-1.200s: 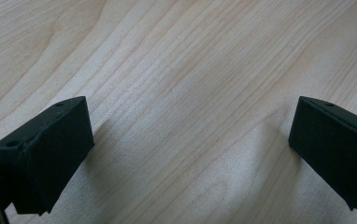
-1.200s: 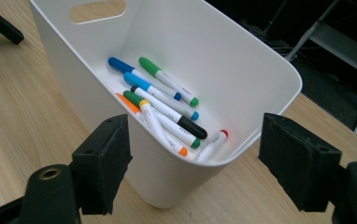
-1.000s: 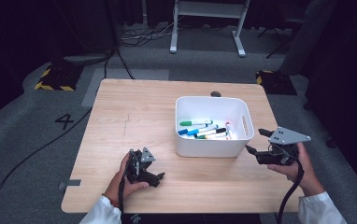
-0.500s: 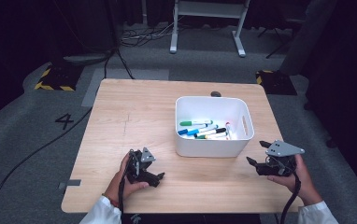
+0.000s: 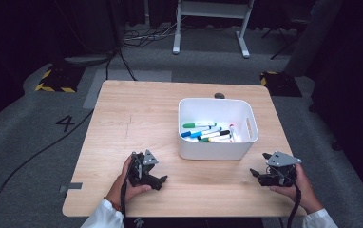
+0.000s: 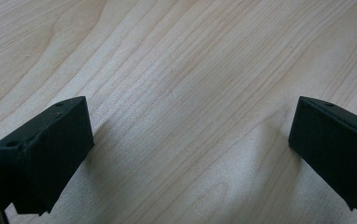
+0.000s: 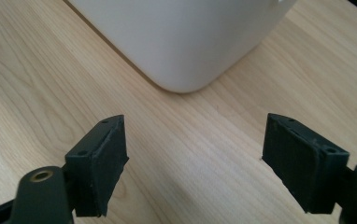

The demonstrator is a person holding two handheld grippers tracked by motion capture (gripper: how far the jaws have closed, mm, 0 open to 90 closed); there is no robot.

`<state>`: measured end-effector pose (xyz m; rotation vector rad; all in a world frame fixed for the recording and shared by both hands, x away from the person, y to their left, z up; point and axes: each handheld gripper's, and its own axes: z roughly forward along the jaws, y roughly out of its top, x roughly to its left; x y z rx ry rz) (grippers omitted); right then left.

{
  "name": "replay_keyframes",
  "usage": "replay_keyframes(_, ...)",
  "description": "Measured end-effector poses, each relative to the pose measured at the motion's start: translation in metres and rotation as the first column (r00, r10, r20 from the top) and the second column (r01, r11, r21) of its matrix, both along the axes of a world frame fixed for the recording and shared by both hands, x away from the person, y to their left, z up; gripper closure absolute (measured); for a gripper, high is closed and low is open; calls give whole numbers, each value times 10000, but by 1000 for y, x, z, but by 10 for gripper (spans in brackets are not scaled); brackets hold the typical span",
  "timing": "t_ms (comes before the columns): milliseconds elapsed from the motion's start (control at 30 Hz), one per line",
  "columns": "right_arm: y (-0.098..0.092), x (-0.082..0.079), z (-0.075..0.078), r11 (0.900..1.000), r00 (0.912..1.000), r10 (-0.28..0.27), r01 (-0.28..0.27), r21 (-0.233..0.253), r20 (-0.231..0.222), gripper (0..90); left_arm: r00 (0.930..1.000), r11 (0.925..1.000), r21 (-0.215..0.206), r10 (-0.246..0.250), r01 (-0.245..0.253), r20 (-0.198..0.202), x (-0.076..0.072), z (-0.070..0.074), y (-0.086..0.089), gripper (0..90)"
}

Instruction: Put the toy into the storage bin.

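Both grippers rest low near the worktop's [image 5: 137, 114] front edge, each with jaws spread wide and holding nothing. The left gripper [image 5: 157, 181] lies toward the front left; the right gripper [image 5: 259, 172] sits by the front right corner, just beside the white bin [image 5: 215, 149] of markers [image 5: 207, 132].

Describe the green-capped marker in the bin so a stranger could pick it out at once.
On the wooden table, find the white bin at right of centre. Inside it lies a heap of markers; the green-capped marker is the one farthest from the person, lying crosswise on its own at the back of the pile. Its neighbours nearer the person carry blue, black or red instead.
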<state>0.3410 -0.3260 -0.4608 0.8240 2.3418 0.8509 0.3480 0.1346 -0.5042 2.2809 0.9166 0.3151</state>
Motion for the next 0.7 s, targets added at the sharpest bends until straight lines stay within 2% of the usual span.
replay_keyframes(467,-17,-7,-32,9985,9968,-331,361,403,-728,197,10000,10000,-6,-3,3,-7,0,0,0,0)
replay_keyframes(633,-25,-10,-38,9910,9931,-673,778,1094,-964,177,10000,10000,8,0,0,3,0,0,0,0)
replay_keyframes(700,-31,-10,-43,9780,9884,-917,1123,1756,-1211,170,10000,10000,4,-1,1,4,0,0,0,0)
